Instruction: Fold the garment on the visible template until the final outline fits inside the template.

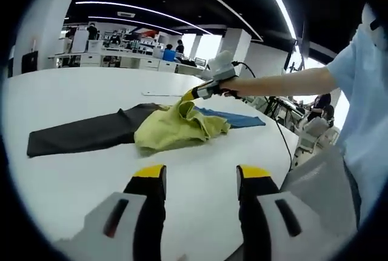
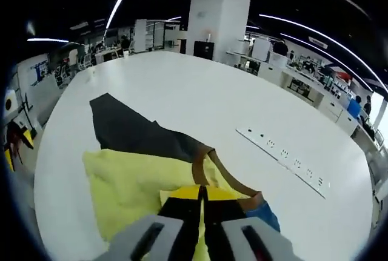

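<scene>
Mid-fold: the right gripper (image 1: 189, 95), jaws closed, lifts the yellow garment (image 1: 176, 128) (over the template (image 1: 79, 135)) mid-table (image 1: 73, 91); the left gripper (image 1: 200, 179), open and empty, must grip next.

Bare table (image 1: 91, 91) around garment (image 1: 176, 128)

One yellow garment (image 1: 179, 126), one dark template (image 1: 85, 132), one blue cloth (image 1: 233, 117), two tongs (image 1: 202, 179).

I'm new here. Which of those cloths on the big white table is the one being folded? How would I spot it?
Look at the big white table, near its middle, where three cloths overlap. The yellow garment lies bunched on top, between a dark grey cloth and a blue cloth. It alone is pale yellow, and the right gripper pinches its raised edge.
</scene>
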